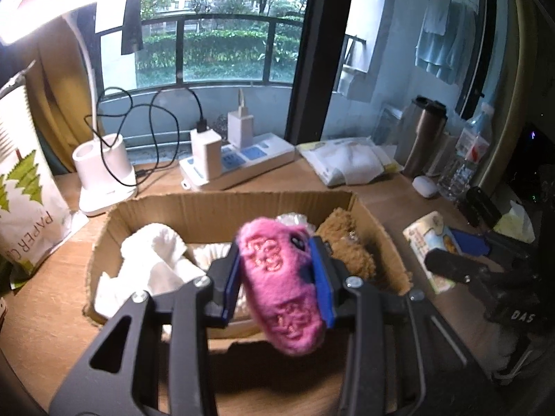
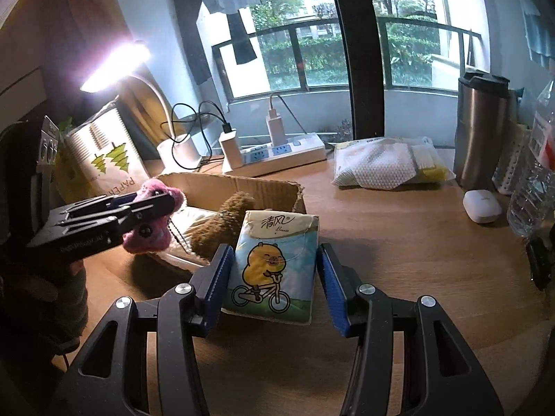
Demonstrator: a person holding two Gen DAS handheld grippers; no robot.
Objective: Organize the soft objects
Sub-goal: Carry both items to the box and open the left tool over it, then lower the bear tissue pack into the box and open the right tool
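My left gripper (image 1: pixel 275 249) is shut on a pink plush toy (image 1: pixel 281 287) and holds it over the near side of an open cardboard box (image 1: pixel 225 204). Inside the box lie a white cloth (image 1: pixel 152 253) and a brown plush (image 1: pixel 350 246). From the right wrist view the left gripper (image 2: pixel 156 201) and the pink toy (image 2: pixel 152 235) hang at the box's (image 2: pixel 242 183) left edge. My right gripper (image 2: pixel 274 253) is shut on a tissue pack (image 2: pixel 274 270) printed with a yellow cartoon animal on a bicycle, just right of the box. The same pack (image 1: pixel 426 239) shows at the right of the left wrist view.
On the wooden desk behind the box stand a white lamp base (image 1: pixel 104 170), a power strip (image 1: pixel 239 166) with chargers and a wipes packet (image 1: pixel 347 164). A paper bag (image 1: pixel 24 208) stands at the left. A steel tumbler (image 2: pixel 482 131), a water bottle (image 2: pixel 534 180) and a white case (image 2: pixel 482 206) are at the right.
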